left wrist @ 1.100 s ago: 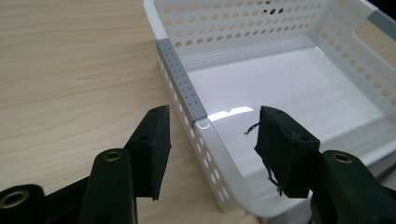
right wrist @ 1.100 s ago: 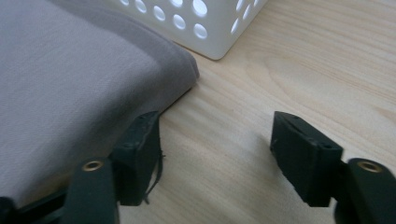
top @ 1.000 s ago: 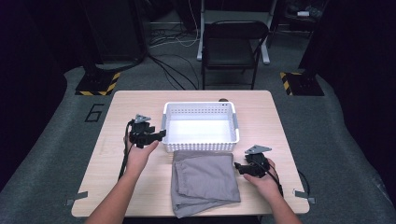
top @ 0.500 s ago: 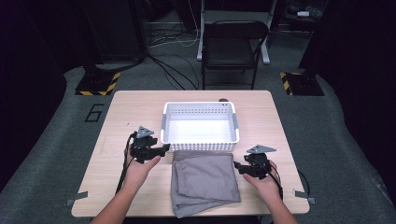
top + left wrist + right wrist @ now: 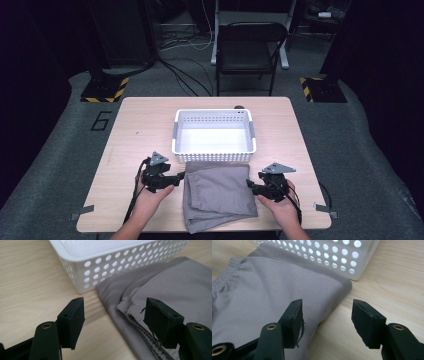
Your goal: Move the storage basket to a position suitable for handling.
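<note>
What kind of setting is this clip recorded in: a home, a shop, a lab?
Most likely a lab or recording studio, not a home: dark curtained surroundings, cables trailing over grey carpet, hazard-striped stand bases, and a lone wooden table beside a floor marking "6".

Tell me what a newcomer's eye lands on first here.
A folded grey cloth lies at the near edge of the wooden table, flanked by the left hand-held gripper and the right hand-held gripper, both open at its side edges. Just behind it stands an empty white basket with perforated walls, almost touching the cloth.
</note>
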Available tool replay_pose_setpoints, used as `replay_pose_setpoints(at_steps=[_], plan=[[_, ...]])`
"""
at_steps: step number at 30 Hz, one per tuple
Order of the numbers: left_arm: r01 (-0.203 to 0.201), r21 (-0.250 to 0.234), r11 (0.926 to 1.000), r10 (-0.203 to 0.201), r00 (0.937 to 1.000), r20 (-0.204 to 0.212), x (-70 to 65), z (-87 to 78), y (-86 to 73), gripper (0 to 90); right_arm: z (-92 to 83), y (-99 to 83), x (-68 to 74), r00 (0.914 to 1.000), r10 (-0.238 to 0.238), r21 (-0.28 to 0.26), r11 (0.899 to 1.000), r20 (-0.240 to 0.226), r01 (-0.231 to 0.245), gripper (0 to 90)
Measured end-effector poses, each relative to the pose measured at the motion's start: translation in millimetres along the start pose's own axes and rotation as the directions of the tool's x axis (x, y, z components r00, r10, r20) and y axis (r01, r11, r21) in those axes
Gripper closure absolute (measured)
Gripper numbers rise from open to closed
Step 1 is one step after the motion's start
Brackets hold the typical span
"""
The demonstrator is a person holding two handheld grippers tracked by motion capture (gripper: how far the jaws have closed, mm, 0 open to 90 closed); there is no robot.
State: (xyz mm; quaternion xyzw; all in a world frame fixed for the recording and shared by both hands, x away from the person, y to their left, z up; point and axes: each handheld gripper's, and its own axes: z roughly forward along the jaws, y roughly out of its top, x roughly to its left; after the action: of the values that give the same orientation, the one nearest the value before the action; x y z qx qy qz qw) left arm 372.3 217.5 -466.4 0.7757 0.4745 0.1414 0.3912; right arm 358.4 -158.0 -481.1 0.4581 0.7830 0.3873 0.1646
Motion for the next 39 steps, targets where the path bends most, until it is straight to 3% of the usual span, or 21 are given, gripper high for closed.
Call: replay_pose_setpoints(at_steps=[3, 7, 12, 17, 21, 23, 39], plan=[[0.003, -0.002, 1.0, -0.003, 1.0, 0.0, -3.3, 3.1, -5.8, 32.4, 2.6, 0.0, 3.2, 0.9996, -0.03, -0.005, 1.0, 0.002, 0.03, 41.7], [0.009, 0.011, 0.9999, -0.009, 0.9999, -0.006, -4.8, 10.6, -11.7, 31.8, 7.3, -1.2, 5.3, 0.9996, -0.03, -0.001, 1.0, -0.002, 0.03, 41.5], [-0.038, 0.059, 0.9975, 0.039, 0.999, -0.02, -5.1, 19.2, -17.0, 31.1, 11.1, -2.3, 6.4, 0.9992, -0.04, 0.015, 0.999, -0.006, 0.04, 41.2], [-0.046, 0.048, 0.9978, 0.047, 0.9987, -0.022, -10.1, 23.0, -19.1, 30.6, 14.8, -3.1, 7.0, 0.9995, -0.026, 0.023, 0.999, -0.016, 0.026, 40.9], [-0.056, 0.06, 0.9966, 0.057, 0.9982, -0.018, -12.4, 25.2, -20.2, 29.2, 15.8, -2.9, 7.2, 0.9989, -0.045, 0.022, 0.999, -0.015, 0.045, 40.9], [-0.041, 0.051, 0.9979, 0.042, 0.9988, -0.027, -14.8, 27.7, -20.7, 28.8, 16.1, -2.9, 7.6, 0.9989, -0.044, 0.023, 0.999, -0.017, 0.045, 41.0], [-0.054, 0.06, 0.9968, 0.054, 0.9986, 0.001, -26.7, 40.4, -22.4, 28.1, 24.5, -6.7, 9.3, 0.9986, -0.044, 0.064, 0.997, -0.029, 0.045, 40.0]])
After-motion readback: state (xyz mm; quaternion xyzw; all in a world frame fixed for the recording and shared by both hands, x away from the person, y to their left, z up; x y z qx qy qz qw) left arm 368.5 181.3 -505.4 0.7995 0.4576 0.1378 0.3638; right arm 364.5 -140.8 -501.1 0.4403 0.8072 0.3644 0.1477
